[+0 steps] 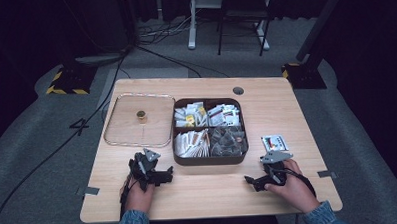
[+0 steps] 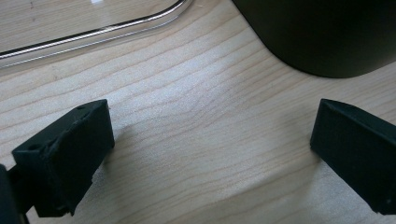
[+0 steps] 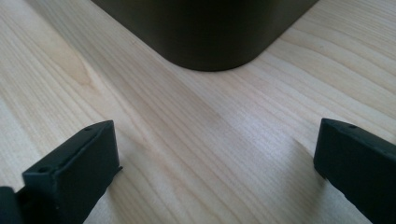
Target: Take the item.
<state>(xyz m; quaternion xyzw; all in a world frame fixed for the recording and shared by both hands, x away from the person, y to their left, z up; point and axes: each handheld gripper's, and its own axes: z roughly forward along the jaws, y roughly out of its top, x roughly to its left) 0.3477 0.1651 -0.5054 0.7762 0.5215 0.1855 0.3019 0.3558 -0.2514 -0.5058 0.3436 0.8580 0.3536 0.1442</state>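
Jaws spread wide on both sides, and we see only bare wood between them: the left gripper and the right gripper each hold nothing and rest low over the pale wooden table. No earlier frame shows, so we speak only of the stance.

Just ahead of each pair of jaws stands a rounded corner of the dark brown square box with four compartments, near but not touching. In the high view the left gripper lies off the box's near left corner, the right gripper off its near right corner.

Inside the box, we make out white and yellow sachets in the far left compartment, white packets with coloured print in the far right, pale paper-wrapped tea bags near left, and grey pyramid bags near right.

The clear flat lid with a small brass knob lies on the table just left of the box. A small printed white packet lies right of the box, near the right gripper.
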